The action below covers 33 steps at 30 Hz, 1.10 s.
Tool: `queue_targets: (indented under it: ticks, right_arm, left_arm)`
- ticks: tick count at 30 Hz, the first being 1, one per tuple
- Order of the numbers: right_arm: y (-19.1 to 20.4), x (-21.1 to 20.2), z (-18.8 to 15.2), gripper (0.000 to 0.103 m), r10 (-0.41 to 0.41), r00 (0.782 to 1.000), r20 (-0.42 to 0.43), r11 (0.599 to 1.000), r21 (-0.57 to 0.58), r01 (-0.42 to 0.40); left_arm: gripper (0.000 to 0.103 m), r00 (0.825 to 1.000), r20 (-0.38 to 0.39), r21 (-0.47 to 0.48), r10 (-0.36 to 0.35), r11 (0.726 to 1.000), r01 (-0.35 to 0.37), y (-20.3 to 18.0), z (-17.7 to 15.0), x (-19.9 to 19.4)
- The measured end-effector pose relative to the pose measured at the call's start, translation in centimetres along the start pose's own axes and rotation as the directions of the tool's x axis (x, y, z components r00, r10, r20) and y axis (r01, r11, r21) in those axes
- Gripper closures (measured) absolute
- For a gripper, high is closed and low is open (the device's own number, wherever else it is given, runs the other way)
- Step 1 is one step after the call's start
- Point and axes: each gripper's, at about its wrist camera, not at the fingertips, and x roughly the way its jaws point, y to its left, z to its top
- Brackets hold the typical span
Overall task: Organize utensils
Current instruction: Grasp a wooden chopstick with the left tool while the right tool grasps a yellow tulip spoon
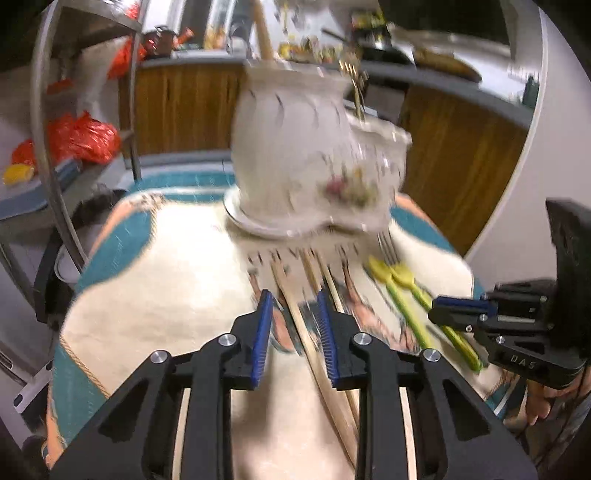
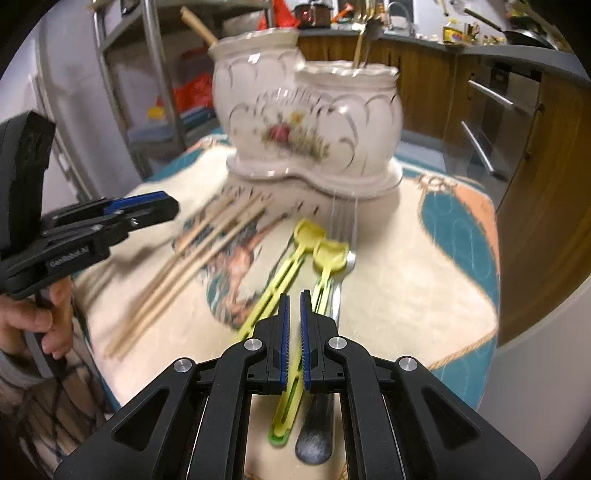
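Note:
A white flowered ceramic holder (image 1: pixel 306 158) (image 2: pixel 314 122) with two cups stands at the far side of the cloth. One cup holds a wooden handle (image 2: pixel 197 24), the other a gold utensil (image 2: pixel 364 40). Several wooden chopsticks (image 1: pixel 295 317) (image 2: pixel 207 243) lie in front of it. My left gripper (image 1: pixel 294 295) (image 2: pixel 162 206) hangs over them, pads apart, one stick in the gap and untouched. Two yellow spoons (image 1: pixel 391 280) (image 2: pixel 306 236) and a metal fork (image 2: pixel 343 221) lie to the right. My right gripper (image 2: pixel 294 295) (image 1: pixel 436 310) is shut just above a yellow handle and holds nothing.
A cream cloth with teal and peach patches (image 1: pixel 166 277) covers the small round table, which drops off on all sides. A metal rack (image 1: pixel 48 147) with red bags stands at the left. Wooden cabinets (image 1: pixel 184 107) run behind. A hand (image 2: pixel 33 321) grips the left tool.

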Motion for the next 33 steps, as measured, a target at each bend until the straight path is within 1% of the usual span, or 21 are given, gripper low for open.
queue_targets:
  ticks: [2, 5, 9, 11, 14, 15, 19, 21, 24, 26, 27, 30, 32, 33]
  right_arm:
    - [0.3, 0.3, -0.1, 0.097, -0.001, 1.000, -0.026, 1.000, -0.011, 0.001]
    - [0.7, 0.5, -0.1, 0.099, -0.011, 0.999, -0.039, 0.999, -0.039, 0.009]
    - [1.2, 0.5, 0.1, 0.101, -0.019, 0.998, -0.066, 0.997, -0.081, 0.014]
    - [1.3, 0.5, 0.3, 0.101, -0.018, 0.996, -0.090, 0.995, -0.097, 0.010]
    - [1.2, -0.1, 0.1, 0.101, -0.044, 0.995, -0.091, 0.994, -0.108, 0.034]
    - [1.1, -0.3, 0.3, 0.101, -0.045, 0.995, -0.086, 0.994, -0.102, 0.036]
    - [-0.1, -0.5, 0.8, 0.101, -0.002, 0.997, -0.079, 1.000, -0.023, 0.001]
    - [-0.9, -0.3, 1.4, 0.101, 0.046, 0.996, -0.075, 0.998, 0.045, -0.042]
    - [-0.9, 0.2, 2.2, 0.098, 0.090, 0.993, -0.079, 0.992, 0.093, -0.082]
    - [-0.6, 1.0, 2.9, 0.091, 0.116, 0.988, -0.102, 0.988, 0.112, -0.105]
    - [-0.5, 1.3, 3.2, 0.090, 0.116, 0.987, -0.113, 0.988, 0.115, -0.103]
    - [-0.1, 2.3, 4.0, 0.090, 0.100, 0.982, -0.161, 0.990, 0.118, -0.081]
    - [0.4, 2.7, 4.7, 0.090, 0.087, 0.978, -0.190, 0.993, 0.099, -0.069]
    - [0.6, 2.8, 4.8, 0.090, 0.083, 0.976, -0.202, 0.994, 0.093, -0.065]
  left_arm:
    - [0.080, 0.999, -0.042, 0.023, 0.005, 1.000, -0.004, -0.5, -0.3, 0.9]
    - [0.085, 0.996, -0.085, 0.054, 0.022, 0.998, -0.018, -0.9, -0.9, 1.8]
    - [0.093, 0.995, -0.092, 0.076, 0.039, 0.997, -0.032, -0.6, -1.0, 1.9]
    - [0.093, 0.994, -0.101, 0.093, 0.042, 0.995, -0.032, -0.5, -1.0, 1.8]
    - [0.094, 0.993, -0.110, 0.111, 0.040, 0.993, -0.028, -0.1, -1.1, 1.6]
    - [0.095, 0.993, -0.113, 0.109, 0.038, 0.994, -0.026, 0.0, -1.0, 1.6]
    - [0.095, 0.991, -0.128, 0.101, 0.030, 0.995, -0.017, 0.7, -1.0, 1.3]
    - [0.095, 0.990, -0.138, 0.102, 0.030, 0.995, -0.016, 0.9, -0.9, 1.2]
    - [0.095, 0.986, -0.165, 0.097, 0.019, 0.995, -0.003, 1.2, -0.5, 1.4]
    - [0.095, 0.982, -0.189, 0.094, 0.010, 0.995, 0.008, 1.4, -0.1, 1.7]
    - [0.095, 0.980, -0.199, 0.097, 0.009, 0.995, 0.011, 1.4, 0.1, 1.8]
    - [0.095, 0.969, -0.248, 0.109, -0.001, 0.994, 0.029, 1.6, 0.7, 2.3]
    - [0.095, 0.958, -0.287, 0.114, -0.010, 0.993, 0.044, 1.7, 1.2, 2.6]
    - [0.095, 0.949, -0.315, 0.117, -0.017, 0.991, 0.057, 1.8, 1.6, 2.8]
